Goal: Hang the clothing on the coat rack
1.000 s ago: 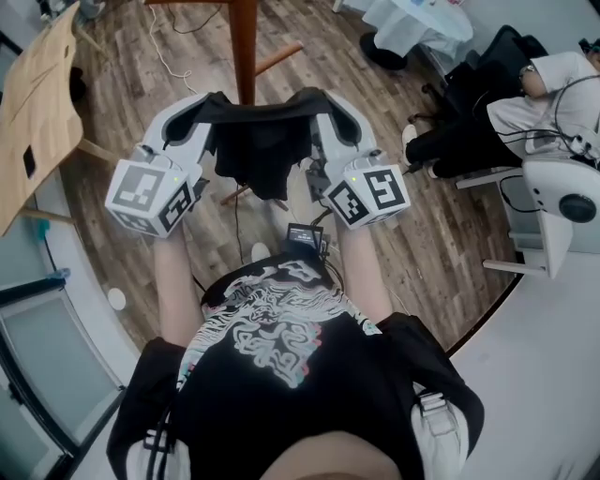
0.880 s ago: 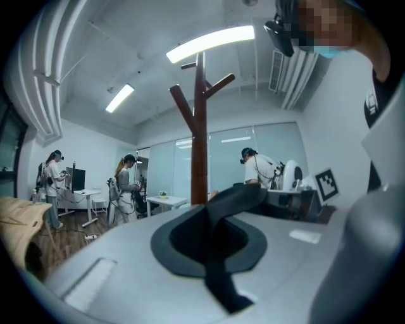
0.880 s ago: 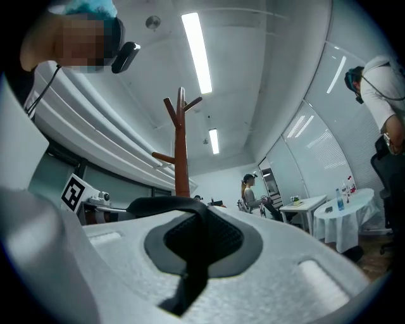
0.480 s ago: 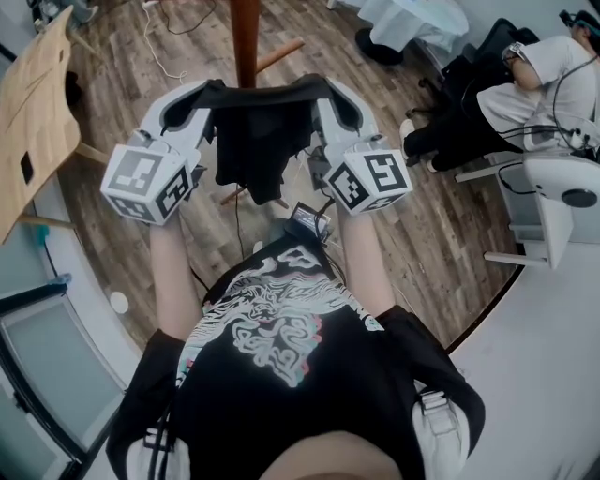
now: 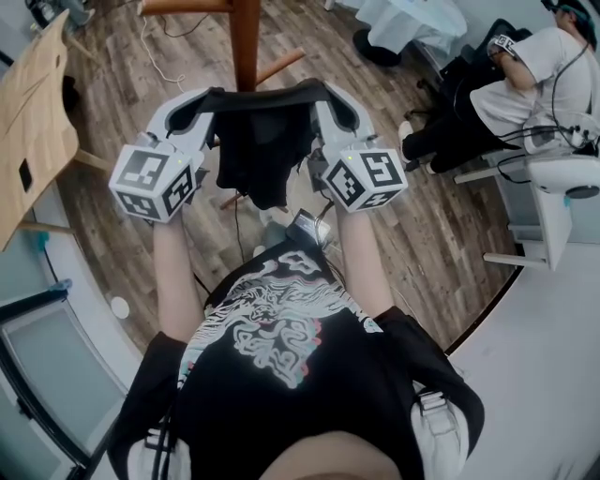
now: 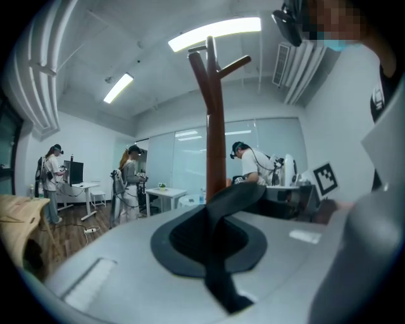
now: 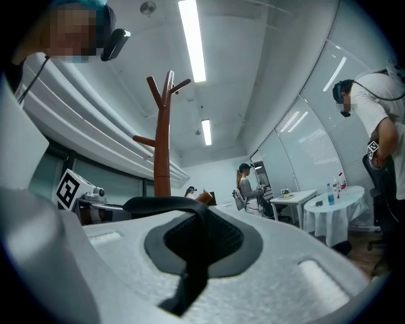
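The black garment (image 5: 255, 141) is up in the air, stretched by its top edge between the two grippers, the rest of it hanging in loose folds below that edge. It is held in front of the person's chest and has not been put on the coat rack (image 5: 246, 36), whose reddish wooden pole stands on the plank floor (image 5: 441, 234) just beyond it, with a short peg slanting off to the right.

The left gripper (image 5: 206, 97) has its jaws closed on the left end of the fabric; in its own view a dark strip of cloth (image 6: 218, 266) runs pinched along the seam between the two grey jaws. The right gripper (image 5: 321, 92) is likewise clamped on the right end, a fold of the cloth (image 7: 188, 266) squeezed between its jaws. Both look up at the coat rack, its pegs forking at the top under the ceiling lights.

To the left, a pale wooden board (image 5: 37, 103) leans out over the floor. At the right, a seated person (image 5: 525, 84) in white is beside white equipment (image 5: 562, 202). A table with a white cloth (image 5: 412, 19) stands at the room's far side, and other people (image 6: 130, 183) stand at desks further back.
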Action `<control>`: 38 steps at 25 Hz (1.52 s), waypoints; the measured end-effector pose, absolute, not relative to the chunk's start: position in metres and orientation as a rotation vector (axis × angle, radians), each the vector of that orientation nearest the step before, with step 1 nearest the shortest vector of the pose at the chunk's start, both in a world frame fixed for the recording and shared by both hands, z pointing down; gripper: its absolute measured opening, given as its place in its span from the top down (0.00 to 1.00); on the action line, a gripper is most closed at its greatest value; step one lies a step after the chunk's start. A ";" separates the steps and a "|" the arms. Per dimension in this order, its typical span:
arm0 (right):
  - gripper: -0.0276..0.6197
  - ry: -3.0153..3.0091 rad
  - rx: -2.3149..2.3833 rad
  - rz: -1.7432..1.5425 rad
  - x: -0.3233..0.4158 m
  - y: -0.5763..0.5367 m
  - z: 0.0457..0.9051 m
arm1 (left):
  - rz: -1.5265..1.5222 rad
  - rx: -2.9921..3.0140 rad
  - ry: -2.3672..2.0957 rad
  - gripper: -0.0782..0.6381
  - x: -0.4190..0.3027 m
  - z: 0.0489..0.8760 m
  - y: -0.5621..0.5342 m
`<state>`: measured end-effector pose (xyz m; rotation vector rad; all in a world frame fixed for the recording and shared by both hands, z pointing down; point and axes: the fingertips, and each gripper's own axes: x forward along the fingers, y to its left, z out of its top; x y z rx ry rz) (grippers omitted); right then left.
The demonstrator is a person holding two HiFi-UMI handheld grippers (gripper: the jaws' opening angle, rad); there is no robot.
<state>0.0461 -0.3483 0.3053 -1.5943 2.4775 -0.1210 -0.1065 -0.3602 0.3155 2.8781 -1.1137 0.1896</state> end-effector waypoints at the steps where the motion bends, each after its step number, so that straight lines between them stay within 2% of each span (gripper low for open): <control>1: 0.94 2.481 -1.597 -0.130 0.048 -0.352 0.308 | 0.199 2.875 -1.112 0.90 -0.105 0.318 -0.363; 38: 0.94 2.555 -1.650 -0.379 0.044 -0.388 0.396 | 0.364 2.661 -1.060 0.90 -0.107 0.432 -0.398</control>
